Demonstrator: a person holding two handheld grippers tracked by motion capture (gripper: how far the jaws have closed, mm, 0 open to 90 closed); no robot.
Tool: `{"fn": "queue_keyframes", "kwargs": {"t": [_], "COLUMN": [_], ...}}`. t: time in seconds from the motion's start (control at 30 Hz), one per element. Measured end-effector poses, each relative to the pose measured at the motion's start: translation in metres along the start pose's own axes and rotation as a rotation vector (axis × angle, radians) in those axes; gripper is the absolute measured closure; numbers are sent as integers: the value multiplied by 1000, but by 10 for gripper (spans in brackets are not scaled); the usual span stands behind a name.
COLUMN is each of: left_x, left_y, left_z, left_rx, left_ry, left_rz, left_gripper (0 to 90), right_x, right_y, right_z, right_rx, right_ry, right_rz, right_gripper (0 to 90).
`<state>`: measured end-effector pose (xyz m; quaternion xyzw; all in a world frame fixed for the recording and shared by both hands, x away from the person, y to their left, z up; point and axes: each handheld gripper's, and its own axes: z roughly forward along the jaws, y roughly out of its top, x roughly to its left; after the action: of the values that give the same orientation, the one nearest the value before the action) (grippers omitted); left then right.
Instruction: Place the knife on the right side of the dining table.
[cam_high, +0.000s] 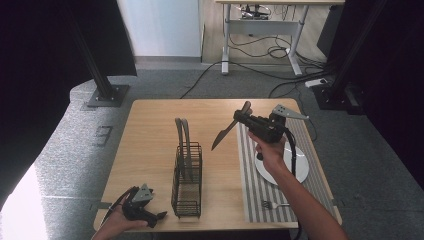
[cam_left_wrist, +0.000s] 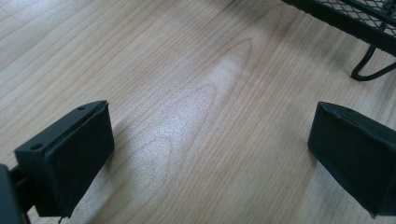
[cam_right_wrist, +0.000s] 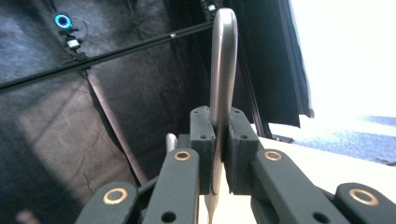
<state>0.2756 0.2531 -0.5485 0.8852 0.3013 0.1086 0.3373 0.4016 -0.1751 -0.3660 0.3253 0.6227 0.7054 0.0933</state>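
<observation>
My right gripper (cam_high: 238, 119) is raised over the middle of the table, shut on a metal table knife (cam_high: 222, 136). The blade slants down and left toward the black wire rack (cam_high: 187, 186); the handle sticks up past the jaws. In the right gripper view the pads (cam_right_wrist: 202, 140) pinch the knife (cam_right_wrist: 222, 65) edge-on. My left gripper (cam_high: 159, 216) rests near the table's front edge, just left of the rack. In the left gripper view its jaws stand wide apart over bare wood (cam_left_wrist: 201, 116), with nothing between them and the left gripper (cam_left_wrist: 210, 154) open.
Two utensil handles (cam_high: 183, 134) stand up out of the rack. A striped placemat (cam_high: 255, 180) on the right carries a white plate (cam_high: 300, 167) and a fork (cam_high: 272, 204). The rack's foot (cam_left_wrist: 369, 70) is close to the left gripper. Black stands flank the table.
</observation>
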Motion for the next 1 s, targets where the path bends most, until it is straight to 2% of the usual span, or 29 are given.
{"fn": "queue_keyframes", "kwargs": {"t": [0.13, 0.33, 0.77, 0.9, 1.0], "left_x": [0, 0, 0, 0, 0], "left_y": [0, 0, 0, 0, 0], "left_z": [0, 0, 0, 0, 0], "left_rx": [-1, -1, 0, 0, -1], "left_ry": [1, 1, 0, 0, 1], "left_rz": [-1, 0, 0, 0, 0], "left_gripper": [2, 1, 2, 1, 2], "right_x": [-10, -18, -35, -43, -51], "right_y": [-9, -13, -20, -25, -29], "right_z": [6, 10, 15, 13, 15], "right_rx": [19, 36, 34, 18, 29], "right_ry": [-23, -47, -128, -150, -166], "right_rz": [21, 22, 7, 19, 32], "right_gripper": [832, 832, 831, 831, 832]}}
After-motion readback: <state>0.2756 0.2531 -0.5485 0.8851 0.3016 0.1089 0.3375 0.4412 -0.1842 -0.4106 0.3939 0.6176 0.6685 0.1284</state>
